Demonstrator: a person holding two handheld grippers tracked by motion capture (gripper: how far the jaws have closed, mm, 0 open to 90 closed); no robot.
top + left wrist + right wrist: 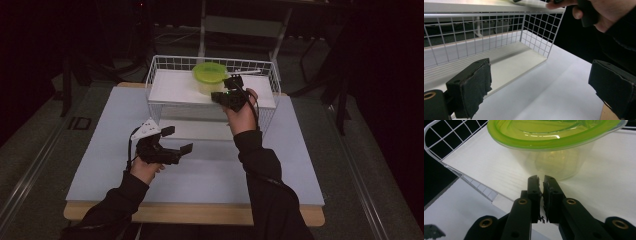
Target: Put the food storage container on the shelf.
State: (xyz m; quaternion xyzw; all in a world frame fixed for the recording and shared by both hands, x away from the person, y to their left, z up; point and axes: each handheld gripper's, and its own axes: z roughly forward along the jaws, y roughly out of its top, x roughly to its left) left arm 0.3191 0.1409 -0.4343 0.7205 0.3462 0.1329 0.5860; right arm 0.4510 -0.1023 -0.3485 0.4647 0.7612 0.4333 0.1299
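Left gripper (177, 140): you hold it low over the white table (210, 175), near and left of the rack, jaws spread wide with nothing between them. Its own view looks past the pads (477, 82) into the rack's lower level, which is bare.
Right gripper (229, 89): you hold it up at the rack's top shelf. From above the jaws are hard to read; its own view shows them (541, 181) pressed nearly together, clasping nothing.
Container (210, 76): a clear tub with a green lid, standing on the top shelf toward the far side, just beyond your right gripper's tips (556, 147); contact cannot be told.
Wire rack (155, 80): white, two levels, at the table's far middle.
Right hand (599, 12): seen in the left gripper view, at the shelf's edge.
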